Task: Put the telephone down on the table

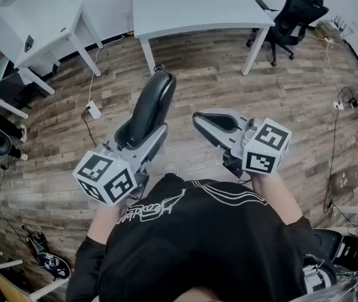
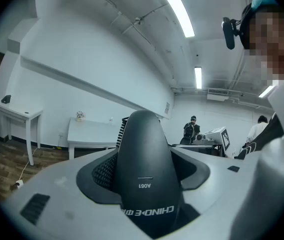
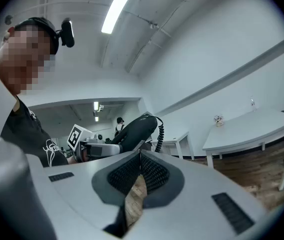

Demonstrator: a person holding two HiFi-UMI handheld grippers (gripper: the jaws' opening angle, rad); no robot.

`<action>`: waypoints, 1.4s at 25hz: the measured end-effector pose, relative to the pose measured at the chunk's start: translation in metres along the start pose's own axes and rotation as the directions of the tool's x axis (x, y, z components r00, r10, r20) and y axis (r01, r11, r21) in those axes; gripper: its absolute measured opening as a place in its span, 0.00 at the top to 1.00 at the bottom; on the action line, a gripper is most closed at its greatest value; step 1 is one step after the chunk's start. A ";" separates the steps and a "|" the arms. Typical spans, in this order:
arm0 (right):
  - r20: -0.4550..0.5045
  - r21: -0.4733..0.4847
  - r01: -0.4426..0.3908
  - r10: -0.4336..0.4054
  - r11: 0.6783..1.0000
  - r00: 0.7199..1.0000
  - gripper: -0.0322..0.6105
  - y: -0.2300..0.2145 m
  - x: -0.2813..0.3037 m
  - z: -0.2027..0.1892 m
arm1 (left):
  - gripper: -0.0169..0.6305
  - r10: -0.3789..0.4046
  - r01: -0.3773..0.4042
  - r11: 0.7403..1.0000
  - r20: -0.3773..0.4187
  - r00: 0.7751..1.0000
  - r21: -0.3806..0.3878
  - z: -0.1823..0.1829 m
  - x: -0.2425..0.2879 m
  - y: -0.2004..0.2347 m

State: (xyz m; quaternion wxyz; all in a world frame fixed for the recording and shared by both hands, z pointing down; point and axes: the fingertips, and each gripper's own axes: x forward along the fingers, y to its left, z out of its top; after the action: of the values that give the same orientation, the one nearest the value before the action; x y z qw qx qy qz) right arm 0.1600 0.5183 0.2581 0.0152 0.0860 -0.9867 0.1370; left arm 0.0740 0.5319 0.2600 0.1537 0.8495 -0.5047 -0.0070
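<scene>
A black telephone handset (image 1: 150, 106) stands up between the jaws of my left gripper (image 1: 139, 140), which is shut on it above the wooden floor. In the left gripper view the handset (image 2: 144, 179) fills the gap between the grey fingers (image 2: 57, 194). Its coiled cord (image 3: 159, 131) shows in the right gripper view, hanging from the handset (image 3: 137, 129). My right gripper (image 1: 213, 123) is held beside it to the right, shut with nothing in it; its jaws meet at the tip (image 3: 141, 156). The white table (image 1: 197, 8) stands further ahead, bare but for a small thing at its far edge.
A second white desk (image 1: 40, 27) stands at the far left and a black office chair (image 1: 295, 14) at the far right. A power strip (image 1: 94, 110) with its cable lies on the floor left of the handset. Shoes (image 1: 46, 257) lie at the lower left.
</scene>
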 end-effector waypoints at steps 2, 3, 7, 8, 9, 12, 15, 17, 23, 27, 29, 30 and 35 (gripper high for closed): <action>-0.001 0.002 -0.001 0.001 1.000 1.000 0.89 -0.005 0.001 -0.002 | 0.54 0.007 -0.007 1.000 -0.005 1.000 -0.002 -0.002 0.005 0.003; -0.001 0.004 -0.002 0.002 1.000 1.000 0.89 -0.008 0.001 -0.002 | 0.54 0.011 -0.011 1.000 -0.009 1.000 -0.004 -0.002 0.007 0.005; 0.002 0.027 -0.001 0.001 1.000 1.000 0.89 -0.023 0.008 -0.001 | 0.54 0.019 -0.019 1.000 -0.033 0.999 -0.021 -0.003 0.017 0.016; 0.002 0.037 -0.002 0.002 0.999 1.000 0.89 -0.026 0.011 -0.001 | 0.54 0.019 -0.020 0.999 -0.040 0.999 -0.027 -0.004 0.019 0.019; -0.001 0.047 -0.005 0.005 0.999 1.000 0.89 -0.030 0.015 -0.001 | 0.54 0.020 -0.021 0.999 -0.047 0.999 -0.032 -0.004 0.021 0.024; -0.016 0.060 -0.009 0.010 0.998 1.000 0.89 -0.044 0.030 -0.005 | 0.54 0.022 -0.025 0.998 -0.059 0.998 -0.052 -0.006 0.029 0.044; -0.017 0.089 -0.004 0.005 0.996 1.000 0.89 -0.063 0.051 -0.006 | 0.54 0.025 -0.031 0.996 -0.072 0.997 -0.080 -0.009 0.039 0.073; -0.018 0.112 0.001 0.001 0.994 1.000 0.89 -0.079 0.068 -0.006 | 0.54 0.024 -0.033 0.994 -0.084 0.996 -0.100 -0.009 0.047 0.095; -0.038 0.159 0.026 -0.020 0.987 0.999 0.89 -0.143 0.131 -0.005 | 0.54 0.012 -0.028 0.990 -0.121 0.993 -0.137 0.003 0.087 0.177; -0.038 0.199 0.041 -0.034 0.979 0.999 0.89 -0.198 0.182 -0.003 | 0.54 0.009 -0.028 0.989 -0.136 0.991 -0.142 0.015 0.117 0.242; -0.045 0.224 0.047 -0.038 0.973 0.998 0.89 -0.221 0.207 0.001 | 0.54 0.008 -0.031 0.987 -0.142 0.990 -0.159 0.021 0.130 0.272; -0.052 0.234 0.051 -0.040 0.971 0.998 0.89 -0.231 0.220 0.004 | 0.54 0.005 -0.029 0.986 -0.143 0.990 -0.167 0.025 0.135 0.287; -0.075 0.239 0.081 -0.065 0.968 0.995 0.89 -0.272 0.269 0.018 | 0.54 -0.025 -0.002 0.984 -0.149 0.988 -0.176 0.041 0.160 0.345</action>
State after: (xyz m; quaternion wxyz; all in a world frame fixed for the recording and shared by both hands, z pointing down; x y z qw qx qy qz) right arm -0.0577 0.2111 0.3282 0.0424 0.1189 -0.9578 0.2582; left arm -0.1493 0.2307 0.3360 0.2656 0.8336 -0.4842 0.0121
